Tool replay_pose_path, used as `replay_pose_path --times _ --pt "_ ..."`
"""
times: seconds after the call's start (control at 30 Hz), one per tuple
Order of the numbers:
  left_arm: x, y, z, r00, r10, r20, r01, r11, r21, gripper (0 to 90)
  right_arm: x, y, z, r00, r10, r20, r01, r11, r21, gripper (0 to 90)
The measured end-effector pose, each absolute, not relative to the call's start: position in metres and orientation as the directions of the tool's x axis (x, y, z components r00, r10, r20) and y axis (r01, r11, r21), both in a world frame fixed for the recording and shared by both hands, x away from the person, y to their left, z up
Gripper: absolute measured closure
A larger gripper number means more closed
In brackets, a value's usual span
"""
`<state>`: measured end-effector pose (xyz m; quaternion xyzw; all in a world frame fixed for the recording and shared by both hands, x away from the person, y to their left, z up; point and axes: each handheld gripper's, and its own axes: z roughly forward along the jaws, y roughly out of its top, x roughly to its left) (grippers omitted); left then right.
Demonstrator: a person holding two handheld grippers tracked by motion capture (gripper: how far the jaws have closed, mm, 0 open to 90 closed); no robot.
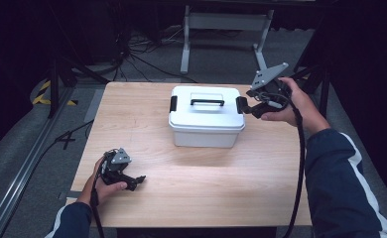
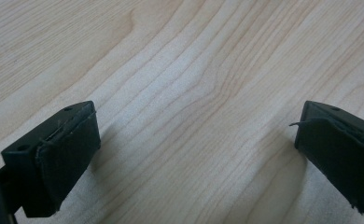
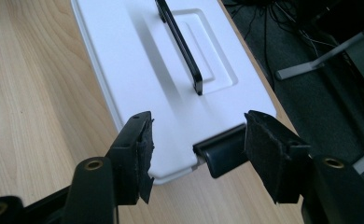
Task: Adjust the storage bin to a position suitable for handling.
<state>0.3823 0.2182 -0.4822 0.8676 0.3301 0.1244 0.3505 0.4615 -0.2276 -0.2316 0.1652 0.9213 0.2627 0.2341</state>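
Seemingly the opening step is unlatching: the white box sits at table centre, the right gripper wide around its three-o'clock latch. Next — close and lift it; the left gripper rests wide, empty, at seven o'clock.

The table is lit bright from above, but the floor and room around it are very dark, almost black at the far corners. The white box shines so bright its top looks washed out, and it drops a soft shadow on the near side. In the gripper views the black jaws up close look a bit blurry and throw soft shadows on the wood.
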Motion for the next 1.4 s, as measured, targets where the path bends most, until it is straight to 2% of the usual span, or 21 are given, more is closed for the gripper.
replay_pose_path --times 0.47,0.77,0.97,1.23,1.4 --pt "0.375 0.222 -0.482 0.752 0.66 -0.015 0.487 -0.54 0.687 0.7 0.489 -0.18 -0.237 -0.877 0.322 -0.358 0.132 0.876 0.465 44.8" --pt "0.365 0.226 -0.483 0.735 0.678 -0.021 0.503 -0.524 0.687 0.8 0.505 -0.151 -0.25 -0.905 0.232 -0.357 0.094 0.926 0.365 57.0" --pt "0.364 0.226 -0.482 0.73 0.684 -0.019 0.507 -0.521 0.687 0.7 0.518 -0.133 -0.255 -0.907 0.198 -0.372 0.092 0.955 0.284 62.0" --pt "0.363 0.226 -0.482 0.723 0.691 -0.021 0.512 -0.515 0.688 0.8 0.527 -0.12 -0.263 -0.917 0.153 -0.368 0.073 0.972 0.223 68.4" --pt "0.363 0.226 -0.483 0.719 0.695 -0.015 0.51 -0.513 0.69 0.8 0.532 -0.11 -0.271 -0.918 0.128 -0.376 0.064 0.982 0.177 81.3"
